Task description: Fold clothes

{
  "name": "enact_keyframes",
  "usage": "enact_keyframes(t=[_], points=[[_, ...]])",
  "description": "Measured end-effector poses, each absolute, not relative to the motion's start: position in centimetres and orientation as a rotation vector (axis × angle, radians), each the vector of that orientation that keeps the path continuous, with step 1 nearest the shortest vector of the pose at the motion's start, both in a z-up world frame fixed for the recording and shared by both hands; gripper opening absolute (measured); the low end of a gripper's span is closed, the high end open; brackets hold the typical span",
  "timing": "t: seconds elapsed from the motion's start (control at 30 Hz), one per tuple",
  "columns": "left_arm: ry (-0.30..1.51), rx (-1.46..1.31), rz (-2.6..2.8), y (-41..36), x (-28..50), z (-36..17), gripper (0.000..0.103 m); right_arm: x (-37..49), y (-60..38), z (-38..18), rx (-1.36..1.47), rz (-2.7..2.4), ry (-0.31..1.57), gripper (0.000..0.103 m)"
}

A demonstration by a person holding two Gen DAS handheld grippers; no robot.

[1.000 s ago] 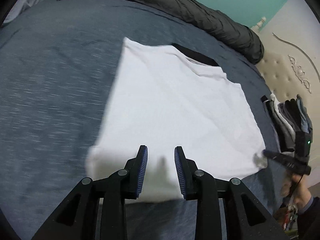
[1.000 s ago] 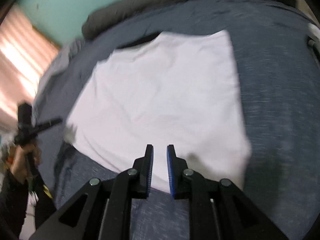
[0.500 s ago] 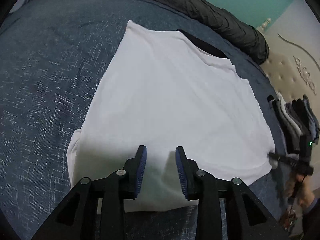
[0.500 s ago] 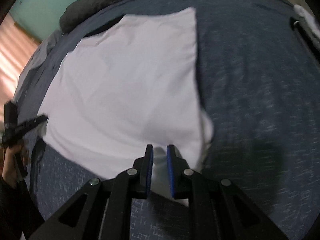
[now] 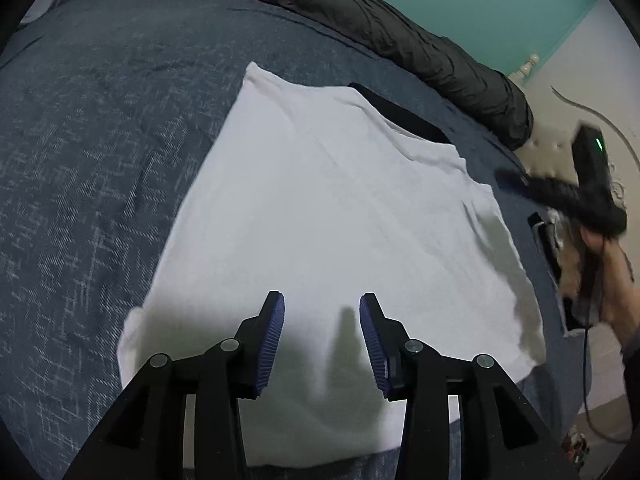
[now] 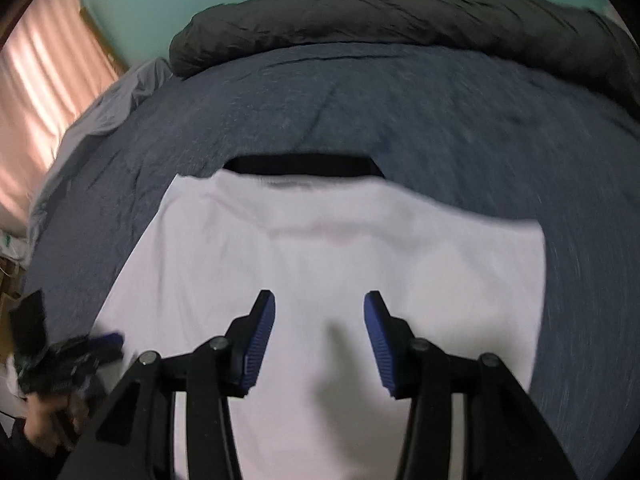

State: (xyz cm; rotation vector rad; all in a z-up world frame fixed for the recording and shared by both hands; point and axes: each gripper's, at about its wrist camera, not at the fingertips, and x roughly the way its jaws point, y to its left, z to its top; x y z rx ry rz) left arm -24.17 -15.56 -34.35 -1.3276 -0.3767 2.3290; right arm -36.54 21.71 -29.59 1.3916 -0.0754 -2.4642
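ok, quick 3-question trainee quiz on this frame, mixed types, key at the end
1. True or false: the left gripper is clamped on the white cotton T-shirt.
2. What lies under the shirt's far edge? A) a black flat garment B) a red towel C) a wooden hanger
3. Fill in: the shirt lies spread on a dark blue woven ____.

Key:
1. False. The jaws of both the left gripper and the right gripper stand apart with nothing between them.
2. A, the black flat garment.
3. Bedspread.
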Motion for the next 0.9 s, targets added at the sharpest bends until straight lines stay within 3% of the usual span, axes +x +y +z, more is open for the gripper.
enact_keyframes(t=[0.47,0.5,0.57,0.7,0.9], points=[[-0.410,-1.328,2.305,-15.2,-25.5,-35.0,0.043,-44.0,13.7,-34.0,1.487,-2.366,0.338,0.042],[-0.412,-1.328,2.305,-15.2,-25.6,-35.0,0.043,-44.2,13.7,-34.4,1.501,-2.362,0.347,0.040],[-0.418,-1.331,2.300,-15.2,-25.7,-35.1,0.043,-44.5,13.8,-35.0,1.519,-2.360,0.360,0.023],[-0.419,-1.333,2.294,-15.2,-25.7,-35.3,0.043,-44.4,14.1,-35.8,1.518,-2.343,0.378,0.008],[-0.434,-1.337,2.290,-15.3,-25.8,-35.5,0.043,-43.8,14.3,-35.7,1.473,-2.361,0.401,0.000]])
